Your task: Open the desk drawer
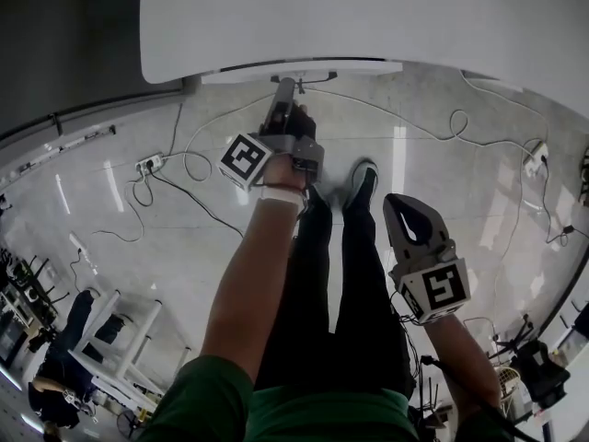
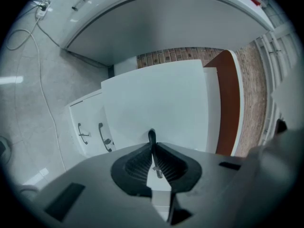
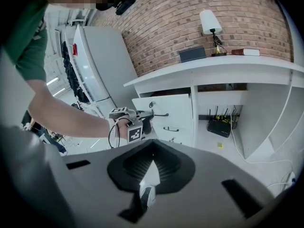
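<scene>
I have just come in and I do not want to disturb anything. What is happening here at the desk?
A person with a gripper in each hand is working on the top drawer of the white desk. The left gripper is shut on the drawer's dark handle, and the drawer front stands a little way out from the desk. The right gripper hangs apart at the person's side, with its jaws together and nothing between them.
</scene>
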{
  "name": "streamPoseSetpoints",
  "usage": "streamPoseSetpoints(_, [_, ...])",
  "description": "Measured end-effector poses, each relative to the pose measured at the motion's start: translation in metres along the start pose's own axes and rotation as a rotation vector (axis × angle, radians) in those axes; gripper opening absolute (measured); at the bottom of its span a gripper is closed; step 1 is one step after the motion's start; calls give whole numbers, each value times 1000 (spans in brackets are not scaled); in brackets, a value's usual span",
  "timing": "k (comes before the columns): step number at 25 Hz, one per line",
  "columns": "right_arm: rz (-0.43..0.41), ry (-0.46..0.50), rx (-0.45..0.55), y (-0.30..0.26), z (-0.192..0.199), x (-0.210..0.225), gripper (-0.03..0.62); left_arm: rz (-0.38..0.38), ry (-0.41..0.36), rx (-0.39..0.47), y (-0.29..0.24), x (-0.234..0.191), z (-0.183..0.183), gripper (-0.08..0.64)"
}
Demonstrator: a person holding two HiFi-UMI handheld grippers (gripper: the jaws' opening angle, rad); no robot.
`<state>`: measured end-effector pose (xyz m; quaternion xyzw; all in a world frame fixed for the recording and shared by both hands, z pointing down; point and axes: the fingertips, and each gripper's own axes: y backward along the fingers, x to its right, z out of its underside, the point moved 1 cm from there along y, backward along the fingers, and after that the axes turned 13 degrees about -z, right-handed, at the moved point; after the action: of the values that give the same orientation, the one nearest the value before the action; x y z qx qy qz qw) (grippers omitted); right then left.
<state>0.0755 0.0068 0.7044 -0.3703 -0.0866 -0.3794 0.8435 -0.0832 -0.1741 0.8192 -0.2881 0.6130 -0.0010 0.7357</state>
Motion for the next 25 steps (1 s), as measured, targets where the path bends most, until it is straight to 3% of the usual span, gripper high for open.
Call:
streamPoseSetpoints(20, [-35, 15, 22, 0, -32, -20, 0, -62, 21, -27, 71, -30, 30, 29])
streamPoseSetpoints(25, [-41, 61, 7, 2, -28, -17, 0, -110, 8, -45, 78, -43, 38, 29])
